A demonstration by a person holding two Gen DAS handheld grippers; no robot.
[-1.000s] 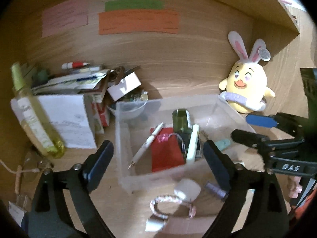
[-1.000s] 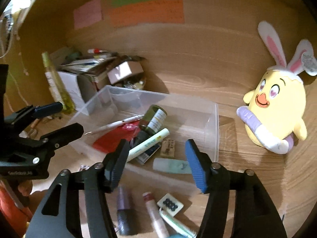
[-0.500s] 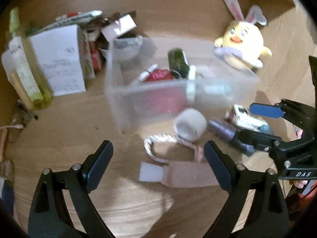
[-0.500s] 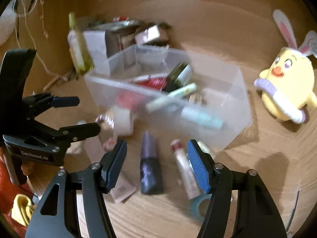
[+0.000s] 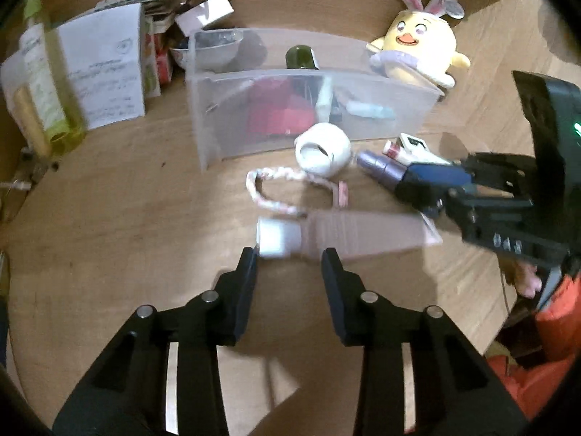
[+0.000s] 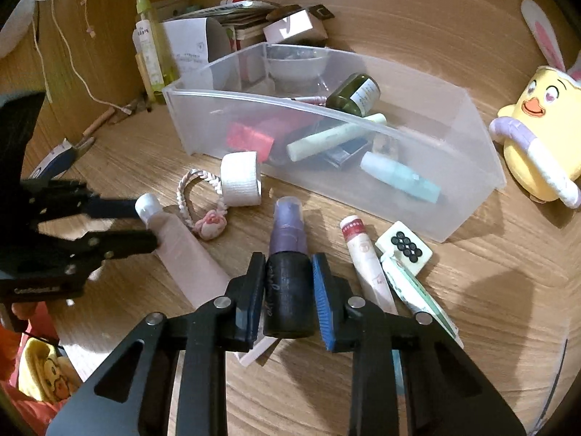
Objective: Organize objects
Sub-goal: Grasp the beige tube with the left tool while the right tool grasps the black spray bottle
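Change: both my tools, a second ago high over the clear bin (image 6: 326, 109), are now down at the loose items on the surface (image 6: 472, 290); two pick-ups begin

Right tool (image 6: 287, 283): narrow, closing, pads against the dark spray bottle (image 6: 288, 290)

Left tool (image 5: 288, 265): half-open, closing on the pink tube (image 5: 359, 232) near its white cap (image 5: 277, 238); contact unclear

Bin: just beyond, part-filled
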